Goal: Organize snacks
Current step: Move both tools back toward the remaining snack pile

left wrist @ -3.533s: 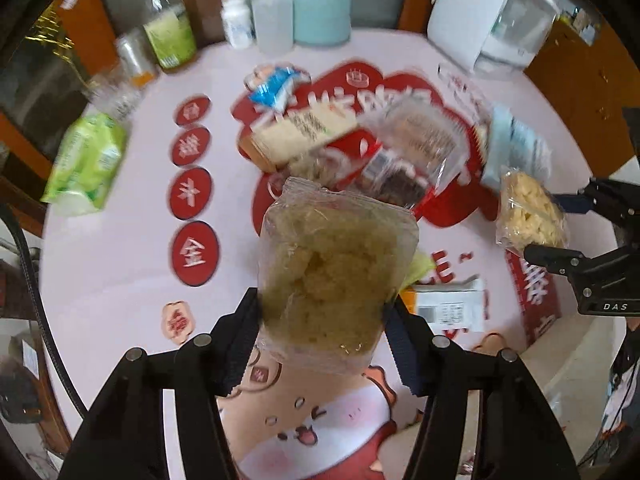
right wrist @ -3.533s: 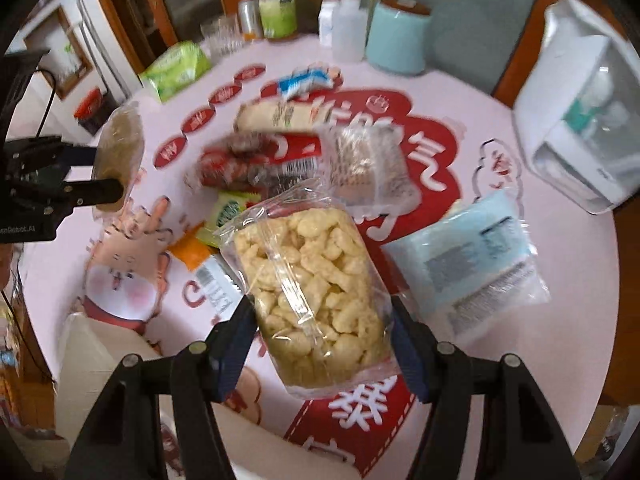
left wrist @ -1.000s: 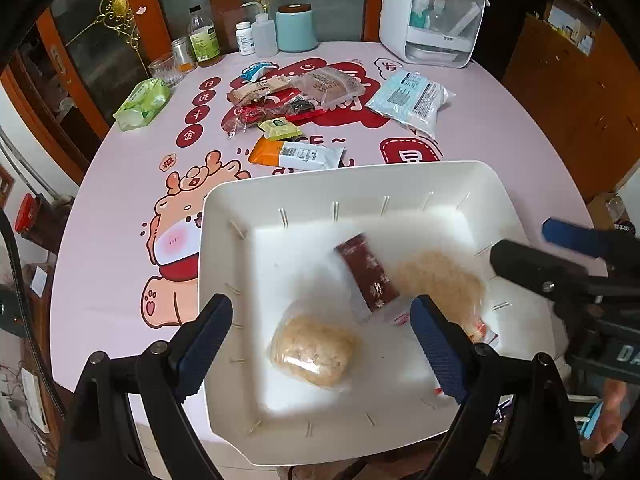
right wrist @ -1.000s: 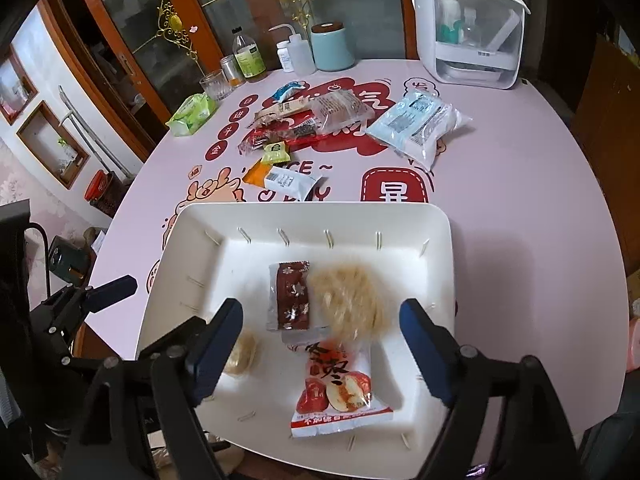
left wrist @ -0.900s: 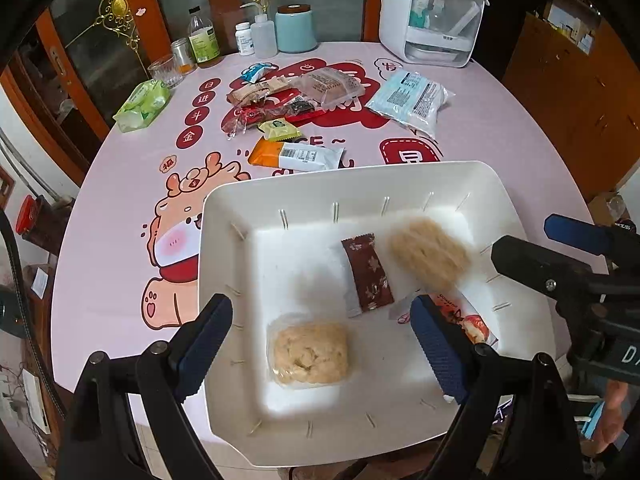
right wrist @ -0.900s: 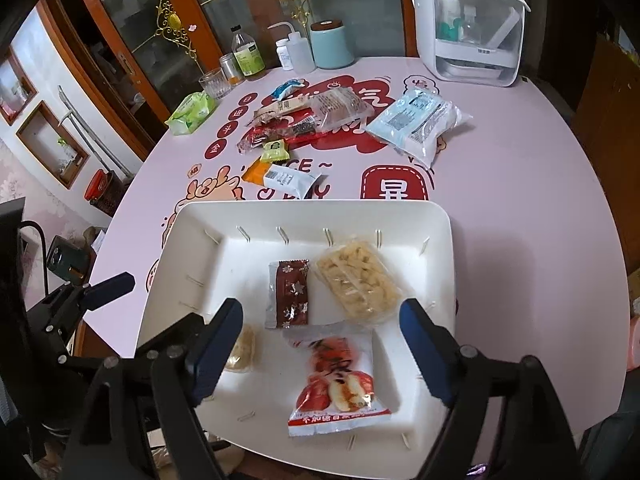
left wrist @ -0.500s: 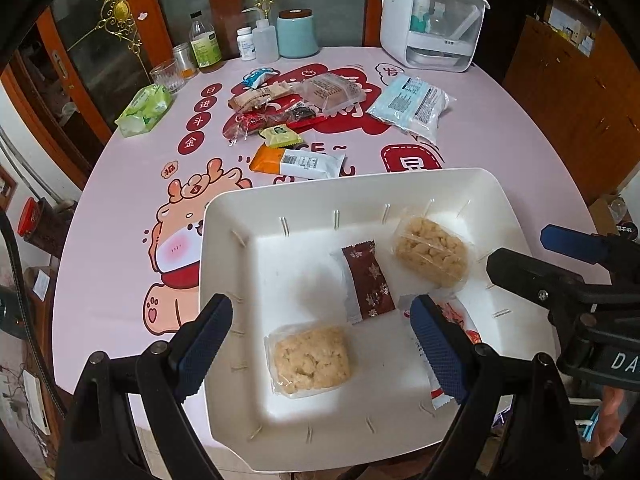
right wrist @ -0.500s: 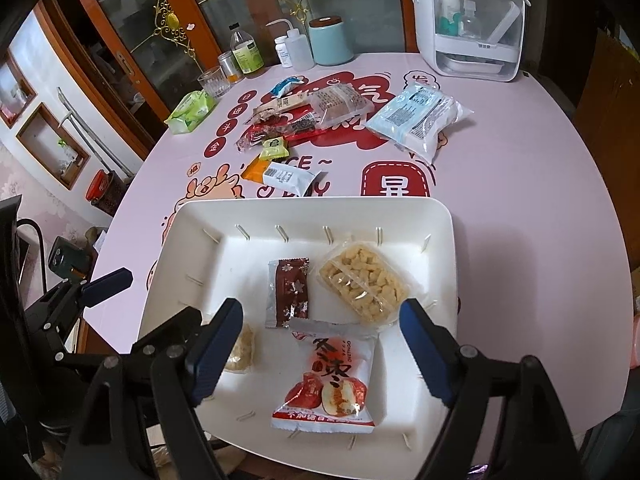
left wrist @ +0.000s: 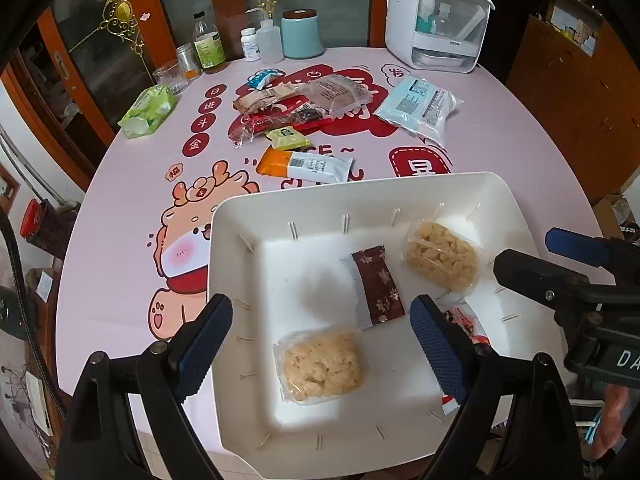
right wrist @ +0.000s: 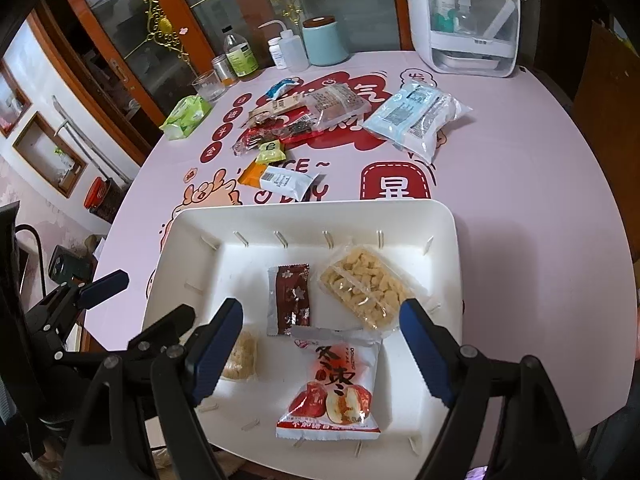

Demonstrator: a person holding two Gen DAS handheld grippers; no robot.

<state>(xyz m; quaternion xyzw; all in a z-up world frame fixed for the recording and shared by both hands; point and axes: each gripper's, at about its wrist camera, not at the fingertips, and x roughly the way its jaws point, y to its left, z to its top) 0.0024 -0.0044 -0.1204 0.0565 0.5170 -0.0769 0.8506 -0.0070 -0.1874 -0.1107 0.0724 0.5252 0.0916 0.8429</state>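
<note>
A white tray [left wrist: 240,240] [right wrist: 192,232] lies at the table's near edge. In it lie a clear bag of brown crumbly snack [left wrist: 320,364] [right wrist: 240,356], a dark red bar [left wrist: 378,284] [right wrist: 292,300], a clear bag of pale puffs [left wrist: 442,256] [right wrist: 366,284] and a red-and-white jujube packet [right wrist: 336,392] [left wrist: 460,320]. My left gripper [left wrist: 320,344] is open and empty above the tray. My right gripper [right wrist: 320,344] is open and empty above the tray; it also shows in the left wrist view [left wrist: 560,256]. More snacks [left wrist: 304,108] [right wrist: 304,116] lie mid-table.
An orange-and-white packet [left wrist: 304,166], a small green packet [left wrist: 286,138] and a pale blue bag [left wrist: 418,106] lie beyond the tray. A green tissue pack [left wrist: 148,110], bottles [left wrist: 208,48], a blue canister [left wrist: 302,34] and a white appliance [left wrist: 436,20] stand at the far edge.
Both grippers let go of their bags, which dropped into the tray and came to rest. Both grippers have since drawn back a little and stay open.
</note>
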